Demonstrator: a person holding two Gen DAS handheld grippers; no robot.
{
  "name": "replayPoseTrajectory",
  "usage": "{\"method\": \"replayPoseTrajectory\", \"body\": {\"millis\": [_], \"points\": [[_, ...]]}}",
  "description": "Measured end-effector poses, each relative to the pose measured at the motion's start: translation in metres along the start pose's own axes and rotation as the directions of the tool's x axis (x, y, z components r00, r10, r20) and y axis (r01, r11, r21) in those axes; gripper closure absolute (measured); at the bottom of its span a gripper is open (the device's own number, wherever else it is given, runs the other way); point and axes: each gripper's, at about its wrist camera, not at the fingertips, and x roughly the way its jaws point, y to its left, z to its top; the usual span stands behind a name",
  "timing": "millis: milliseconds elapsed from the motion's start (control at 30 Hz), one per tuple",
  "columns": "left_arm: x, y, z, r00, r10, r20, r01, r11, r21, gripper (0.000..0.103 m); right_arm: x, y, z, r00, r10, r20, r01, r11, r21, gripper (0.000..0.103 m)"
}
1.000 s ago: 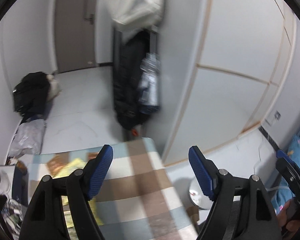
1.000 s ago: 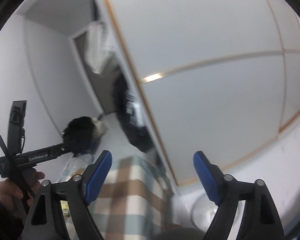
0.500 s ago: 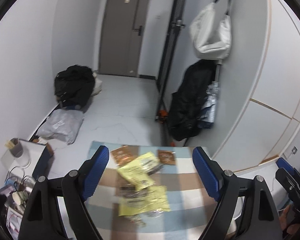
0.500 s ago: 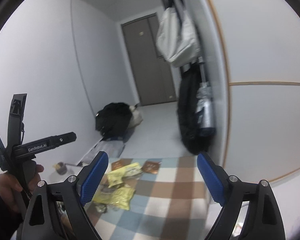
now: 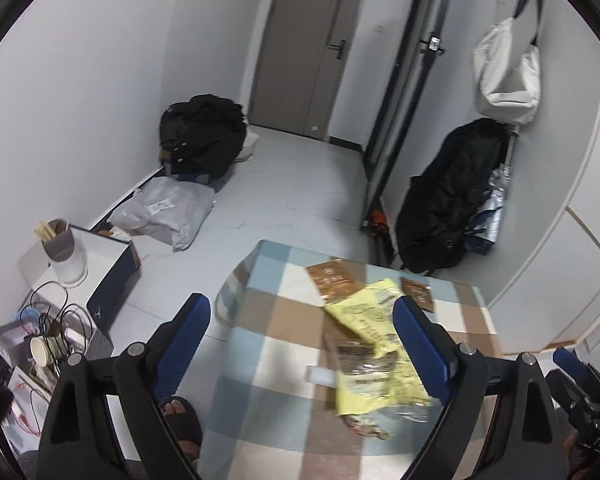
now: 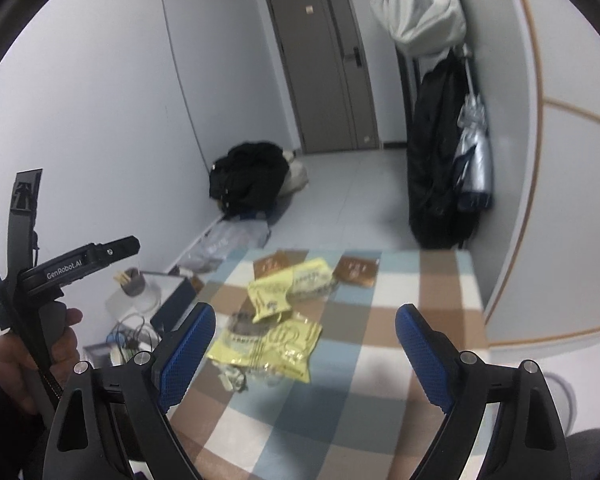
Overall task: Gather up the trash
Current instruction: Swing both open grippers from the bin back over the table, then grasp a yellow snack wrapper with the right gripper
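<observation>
approach step, nothing picked yet. left gripper (image 5: 302, 330) is opening, jaws wide, nothing between the pads. right gripper (image 6: 305, 346) stands wide too, empty. both hover above the checked tablecloth (image 6: 400, 320), apart from it.

trash sits in a loose pile mid-table: yellow wrappers (image 6: 274, 344), overlapping, two brown packets (image 6: 356, 271) at the far side, a crumpled clear bit (image 6: 233, 378) at the near edge of the pile.

no bin clearly in view; a pale round rim low at the right edge of the right view may be one, cannot tell.

likely next: drop one gripper onto a wrapper edge and close on it. thin flat film, so a low, shallow pinch is needed or the pads slide over it.
</observation>
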Motion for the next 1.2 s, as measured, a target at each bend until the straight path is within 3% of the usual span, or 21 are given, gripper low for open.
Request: {"method": "replayPoseTrajectory", "body": {"millis": [333,500,667,800,867,967,1133,1200], "points": [[0.019,0.043,-0.009,0.997,0.005,-0.072,-0.012,0.996,-0.091,0.012,0.047,0.021,-0.012,0.991,0.016,-0.133,-0.018,1.000,-0.009,0.011],[0.026,0.054,-0.005,0.994,0.006,-0.114,-0.021,0.991,-0.132,0.012,0.077,0.033,-0.016,0.974,0.049,-0.223,-0.053,0.998,-0.014,0.011],[0.022,0.067,-0.001,0.994,-0.015,-0.108,-0.005,0.983,-0.186,0.012,0.108,0.047,-0.018,0.958,0.073,-0.279,-0.083,0.996,-0.022,0.011],[0.024,0.078,0.001,0.992,-0.043,-0.121,0.013,0.971,-0.238,0.012,0.133,0.067,-0.024,0.955,0.049,-0.292,-0.089,0.988,-0.124,0.011],[0.027,0.081,0.002,0.990,-0.051,-0.131,0.017,0.967,-0.254,0.012,0.146,0.079,-0.031,0.954,-0.026,-0.297,-0.045,0.973,-0.227,0.011],[0.029,0.083,0.003,0.989,-0.060,-0.134,0.023,0.965,-0.262,0.012,0.157,0.083,-0.038,0.949,-0.077,-0.305,-0.012,0.960,-0.279,0.013],[0.031,0.082,0.005,0.988,-0.072,-0.137,0.034,0.964,-0.263,0.012,0.161,0.069,-0.037,0.939,-0.069,-0.337,-0.003,0.978,-0.209,0.013],[0.033,0.082,0.006,0.987,-0.077,-0.142,0.037,0.963,-0.265,0.012,0.161,0.058,-0.037,0.932,-0.027,-0.360,-0.027,0.989,-0.144,0.013]]}}
